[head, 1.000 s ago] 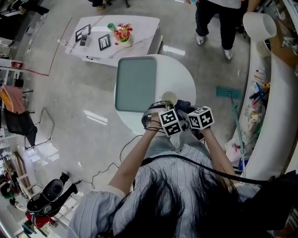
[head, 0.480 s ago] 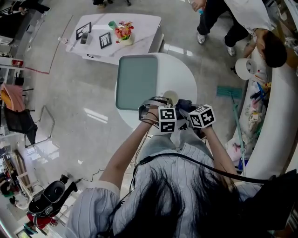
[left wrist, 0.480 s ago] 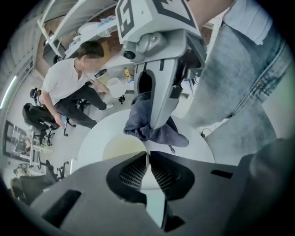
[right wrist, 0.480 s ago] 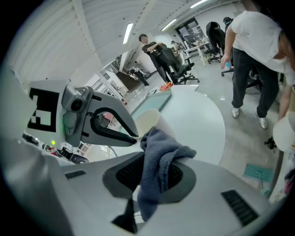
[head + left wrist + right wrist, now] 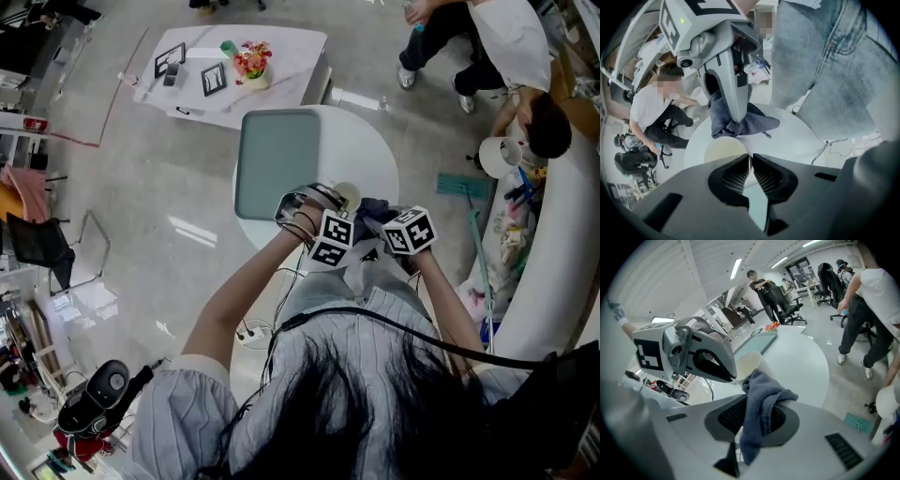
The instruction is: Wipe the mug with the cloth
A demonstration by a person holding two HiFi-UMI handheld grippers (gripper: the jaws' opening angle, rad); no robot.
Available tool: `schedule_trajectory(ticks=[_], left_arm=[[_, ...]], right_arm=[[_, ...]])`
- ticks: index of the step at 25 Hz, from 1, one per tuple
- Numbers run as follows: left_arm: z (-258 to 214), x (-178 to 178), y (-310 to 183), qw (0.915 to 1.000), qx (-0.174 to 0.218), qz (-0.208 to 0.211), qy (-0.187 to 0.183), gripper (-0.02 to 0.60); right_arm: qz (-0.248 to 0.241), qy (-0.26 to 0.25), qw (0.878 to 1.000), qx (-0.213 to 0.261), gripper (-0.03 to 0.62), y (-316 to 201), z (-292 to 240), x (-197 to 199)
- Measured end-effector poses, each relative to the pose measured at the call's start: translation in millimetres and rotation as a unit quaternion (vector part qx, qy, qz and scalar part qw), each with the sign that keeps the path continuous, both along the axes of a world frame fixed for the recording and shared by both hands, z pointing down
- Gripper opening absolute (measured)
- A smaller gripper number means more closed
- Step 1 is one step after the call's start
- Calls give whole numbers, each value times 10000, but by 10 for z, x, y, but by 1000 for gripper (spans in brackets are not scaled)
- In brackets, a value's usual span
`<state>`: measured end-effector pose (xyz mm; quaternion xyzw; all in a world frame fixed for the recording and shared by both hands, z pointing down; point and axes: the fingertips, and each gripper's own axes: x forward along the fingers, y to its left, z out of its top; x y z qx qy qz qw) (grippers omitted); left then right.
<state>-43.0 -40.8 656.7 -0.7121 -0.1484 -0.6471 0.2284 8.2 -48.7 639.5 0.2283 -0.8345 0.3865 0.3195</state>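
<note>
Left gripper (image 5: 751,157) rolled, jaws just closing on mug (image 5: 723,151); right gripper (image 5: 757,414) clamping cloth (image 5: 764,392), grip hidden in head view

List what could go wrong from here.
1. The left gripper, whose jaws have just been closing, pinches the mug only by its thin rim. The cloth pushing on it may twist it loose.
2. The right gripper holds the cloth by a fold, so rubbing could pull it out.
</note>
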Motion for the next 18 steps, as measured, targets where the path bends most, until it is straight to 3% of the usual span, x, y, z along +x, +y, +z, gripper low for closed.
schedule_trajectory(ticks=[6, 12, 14, 18], left_arm=[[10, -68, 9, 9951, -56, 979, -159, 41], [50, -180, -16, 9772, 73, 2032, -615, 41], [63, -191, -26, 9762, 59, 2069, -646, 41], [80, -176, -51, 9845, 145, 1679, -489, 43]], right_arm=[[-311, 164, 9993, 128, 80, -44, 0, 24], [-501, 284, 9980, 274, 80, -135, -4, 22], [-576, 341, 9972, 321, 80, -149, 2, 18], [-536, 351, 9974, 324, 80, -154, -3, 15]])
